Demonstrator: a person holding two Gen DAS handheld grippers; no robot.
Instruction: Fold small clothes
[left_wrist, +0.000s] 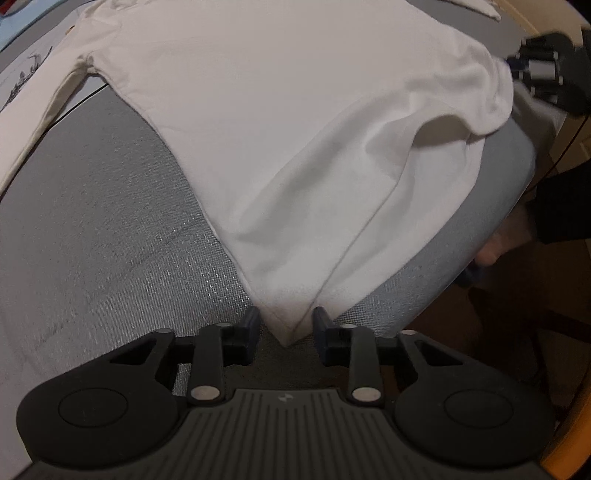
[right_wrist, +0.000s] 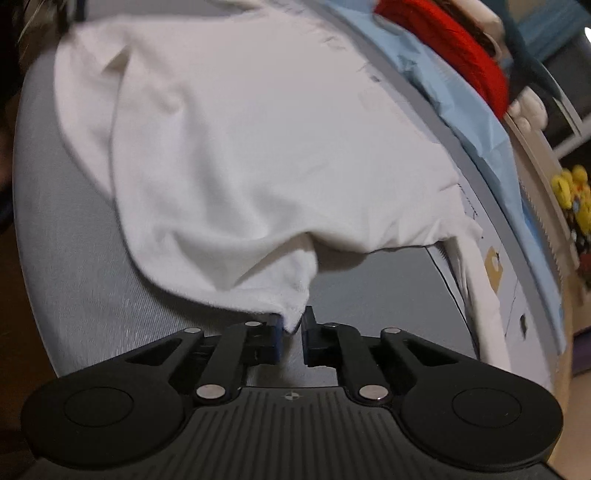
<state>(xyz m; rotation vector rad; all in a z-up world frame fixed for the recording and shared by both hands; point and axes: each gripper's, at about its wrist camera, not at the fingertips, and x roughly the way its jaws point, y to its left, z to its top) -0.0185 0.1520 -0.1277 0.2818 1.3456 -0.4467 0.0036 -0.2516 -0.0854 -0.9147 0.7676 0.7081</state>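
Two grippers sit at the near hem of a white long-sleeved top (left_wrist: 280, 122), which lies spread on a grey woven pad (left_wrist: 92, 229) with one sleeve running out toward the far left in the left wrist view. The left gripper (left_wrist: 286, 330) has its fingers set narrow on either side of the hem corner, the cloth lying between them; the pads look to stand just clear of the fabric, not pressing it. The right gripper (right_wrist: 291, 330) is nearly closed, and the other hem corner, lifted a little off the pad, is caught between its pads. The top looks light, thin and limp, a soft knit that will sag and wrinkle, as the raised fold and the shadow under it near the right corner suggest. It is likely best taken at these hem corners, through both layers, and lifted evenly so the body does not bunch. The pad's coarse weave should give some friction and keep the cloth from sliding. Beyond the pad in the right wrist view lie a light blue sheet (right_wrist: 472, 110), a red knitted thing (right_wrist: 461, 48) and, at the far right, yellow soft toys (right_wrist: 570, 188).
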